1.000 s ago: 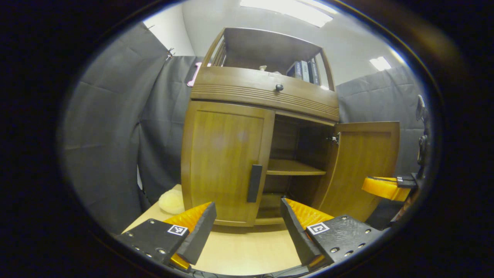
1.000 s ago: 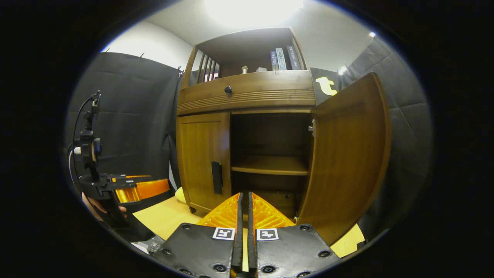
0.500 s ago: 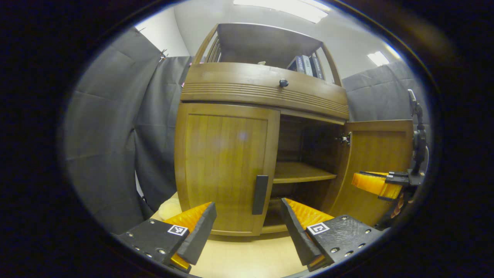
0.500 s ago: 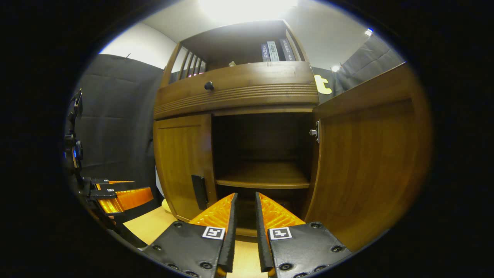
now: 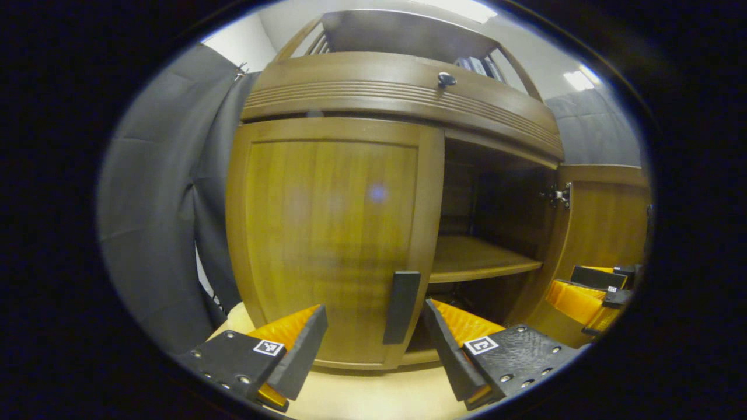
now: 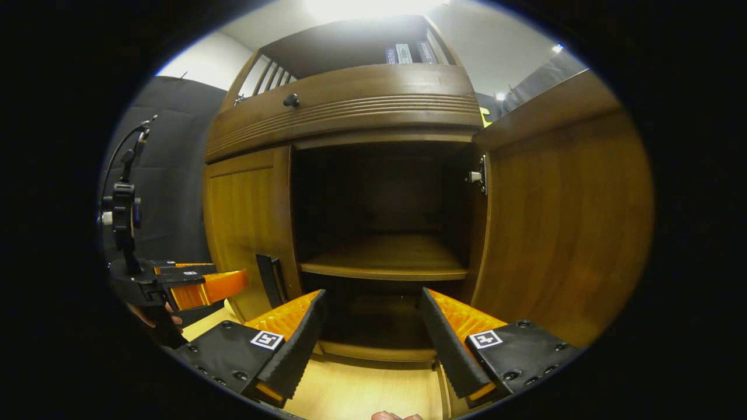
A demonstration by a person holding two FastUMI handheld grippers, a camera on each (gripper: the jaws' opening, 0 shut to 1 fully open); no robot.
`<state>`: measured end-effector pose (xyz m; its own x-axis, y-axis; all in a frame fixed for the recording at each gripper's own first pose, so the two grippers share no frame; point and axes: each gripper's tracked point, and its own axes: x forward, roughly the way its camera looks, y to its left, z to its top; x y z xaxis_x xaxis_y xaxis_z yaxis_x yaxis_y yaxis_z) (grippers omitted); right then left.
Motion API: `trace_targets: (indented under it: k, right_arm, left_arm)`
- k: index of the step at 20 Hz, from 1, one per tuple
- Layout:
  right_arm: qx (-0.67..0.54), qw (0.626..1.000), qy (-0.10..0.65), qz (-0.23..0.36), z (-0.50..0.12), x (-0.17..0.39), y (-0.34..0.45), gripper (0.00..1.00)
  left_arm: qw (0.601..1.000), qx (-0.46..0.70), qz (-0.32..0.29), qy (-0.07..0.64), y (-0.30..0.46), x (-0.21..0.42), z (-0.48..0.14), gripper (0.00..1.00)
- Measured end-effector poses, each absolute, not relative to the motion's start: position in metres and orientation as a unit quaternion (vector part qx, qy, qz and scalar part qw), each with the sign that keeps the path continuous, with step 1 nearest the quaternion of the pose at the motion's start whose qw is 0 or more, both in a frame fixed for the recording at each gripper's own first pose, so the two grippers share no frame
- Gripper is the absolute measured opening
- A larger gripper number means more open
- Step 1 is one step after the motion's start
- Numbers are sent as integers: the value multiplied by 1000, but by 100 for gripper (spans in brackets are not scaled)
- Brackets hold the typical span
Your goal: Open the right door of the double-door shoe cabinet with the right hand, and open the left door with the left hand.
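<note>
- While the right door (image 6: 560, 221) stands swung open at 3 o'clock, the left door (image 5: 330, 245) is seen closed.
- The left gripper (image 5: 373, 335) is held released, its handle (image 5: 401, 306) between the fingers, untouched.
- The right gripper (image 6: 370, 332) is held released before the shoe cabinet (image 6: 350, 111).

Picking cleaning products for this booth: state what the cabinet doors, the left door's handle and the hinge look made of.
Left door and right door: apparently wood or wood veneer, vertical grain with a glossy sheen, probably lacquer.
Handle: dark, matte bar; plastic or painted metal, cannot tell which.
Hinge: looks like bright metal, with a silvery glint.
</note>
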<state>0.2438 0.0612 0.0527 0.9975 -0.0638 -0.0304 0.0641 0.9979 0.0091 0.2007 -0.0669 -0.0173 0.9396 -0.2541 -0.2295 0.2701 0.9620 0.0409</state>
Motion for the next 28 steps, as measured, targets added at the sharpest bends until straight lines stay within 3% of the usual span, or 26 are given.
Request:
trace_targets:
  k: [6, 8, 10, 12, 19, 23, 24, 26, 28]
  right_arm:
    - [-2, 1000, 10, -26, 53, 262, 61, 96]
    - [-2, 999, 13, -30, 51, 266, 55, 100]
    - [2, 999, 14, -35, 51, 273, 47, 96]
    - [6, 999, 11, -36, 52, 275, 45, 100]
    - [2, 1000, 14, -25, 48, 289, 42, 96]
    - [1, 999, 31, -10, 40, 295, 48, 98]
    - [1, 999, 33, -8, 38, 296, 49, 100]
    - [0, 999, 35, -2, 37, 294, 54, 96]
    - [-1, 999, 35, 1, 37, 292, 59, 96]
  left_arm:
    - [984, 68, -121, 109, -68, 205, -20, 96]
    - [984, 64, -126, 113, -68, 203, -19, 84]
    - [982, 56, -127, 124, -76, 207, -25, 72]
    - [981, 40, -127, 140, -77, 204, -29, 72]
    - [983, 51, -126, 127, -87, 196, -11, 26]
    - [984, 42, -123, 124, -88, 196, -14, 21]
    - [984, 41, -122, 124, -91, 199, -16, 12]
    - [983, 44, -124, 127, -93, 194, -14, 7]
    - [982, 47, -129, 127, -92, 194, -15, 7]
